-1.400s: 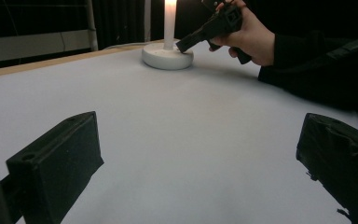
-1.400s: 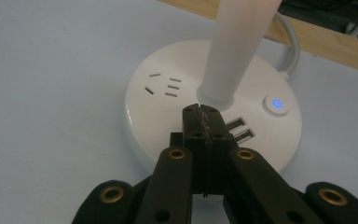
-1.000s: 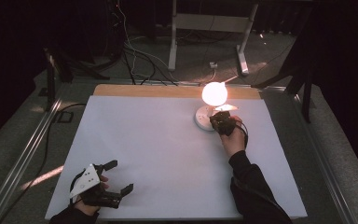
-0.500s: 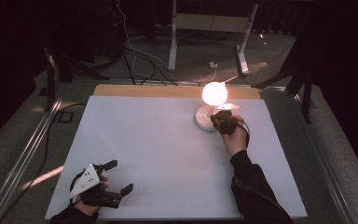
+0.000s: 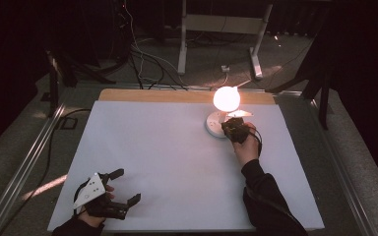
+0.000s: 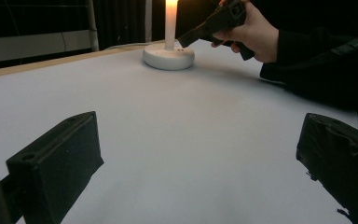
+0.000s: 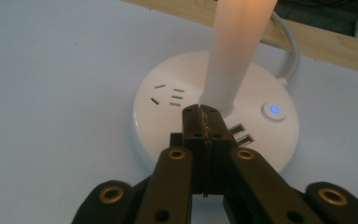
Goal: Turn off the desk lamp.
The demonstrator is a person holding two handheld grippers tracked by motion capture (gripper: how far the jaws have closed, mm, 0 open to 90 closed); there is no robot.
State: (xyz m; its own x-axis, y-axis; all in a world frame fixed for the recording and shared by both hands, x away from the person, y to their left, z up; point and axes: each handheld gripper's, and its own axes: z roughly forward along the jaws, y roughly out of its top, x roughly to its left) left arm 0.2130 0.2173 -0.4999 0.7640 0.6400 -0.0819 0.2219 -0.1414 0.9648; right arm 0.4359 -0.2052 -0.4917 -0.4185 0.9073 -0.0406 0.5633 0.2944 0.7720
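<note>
High view. White surface (image 5: 177, 162) with a wooden strip along its far edge. Left tongs (image 5: 123, 186) at the near left corner, held in a hand, jaws spread wide, nothing between them, grey three-cornered plate on top. Right tongs (image 5: 226, 126) far across the surface from the left pair, held in the right hand (image 5: 246, 147) with a dark sleeve behind. Lamp (image 5: 225, 109) directly ahead of the right tongs: round white base, glowing globe on top. The tips of the right tongs reach the near side of the lamp base. Dark floor, cables and a metal stand beyond the surface.

Left gripper view. Left tongs (image 6: 200, 158) with both black jaws standing well apart at the bottom corners, bare surface (image 6: 177, 140) between them. Lamp base (image 6: 168, 57) far ahead and slightly left of the midline, lit stem rising from it. Right tongs (image 6: 182, 43) come in from the right, tips at the base's right edge, gripped by the right hand (image 6: 251, 32).

Right gripper view. Right tongs (image 7: 203, 112) pressed together, pinching nothing, tips over the top of the lamp base (image 7: 168, 121) just in front of the glowing stem (image 7: 235, 51). Whether the tips touch the base cannot be told. Socket slots to the left of the tips, two USB ports (image 7: 240, 133) just right of them, a lit blue button (image 7: 274, 110) farther right. White cord (image 7: 292, 49) leaves the base at the back, toward the wooden strip.
</note>
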